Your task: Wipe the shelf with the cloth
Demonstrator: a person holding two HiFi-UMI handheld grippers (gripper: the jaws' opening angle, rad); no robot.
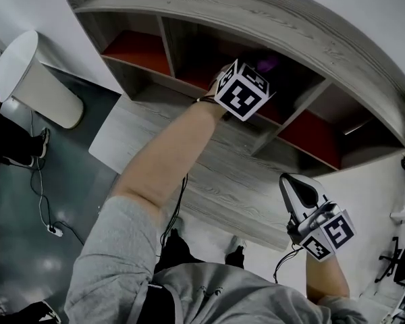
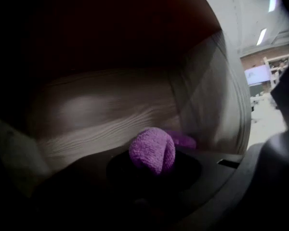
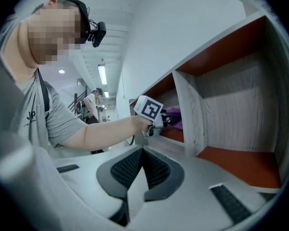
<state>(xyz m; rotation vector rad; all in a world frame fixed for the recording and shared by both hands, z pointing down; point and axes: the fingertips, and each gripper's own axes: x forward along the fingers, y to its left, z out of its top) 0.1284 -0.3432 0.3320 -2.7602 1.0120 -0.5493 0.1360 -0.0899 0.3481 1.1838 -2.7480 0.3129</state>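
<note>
My left gripper (image 1: 255,71) reaches into the middle compartment of the grey wooden shelf (image 1: 277,29), and its marker cube (image 1: 241,92) hides the jaws in the head view. It is shut on a bunched purple cloth (image 2: 152,149), which is also visible as the cloth (image 1: 268,62) in the dark compartment and the cloth (image 3: 174,115) past the cube. The cloth sits close to the wood-grain back wall (image 2: 106,114); whether it touches I cannot tell. My right gripper (image 1: 292,182) hangs in front of the shelf, off to the right, with its jaws (image 3: 135,174) shut on nothing.
Red-floored compartments (image 1: 138,49) lie left and right (image 1: 310,137) of the middle one, split by upright dividers (image 3: 189,112). A grey wood ledge (image 1: 209,160) runs below. A white rounded stand (image 1: 30,79) and cables (image 1: 44,208) are on the dark floor, left.
</note>
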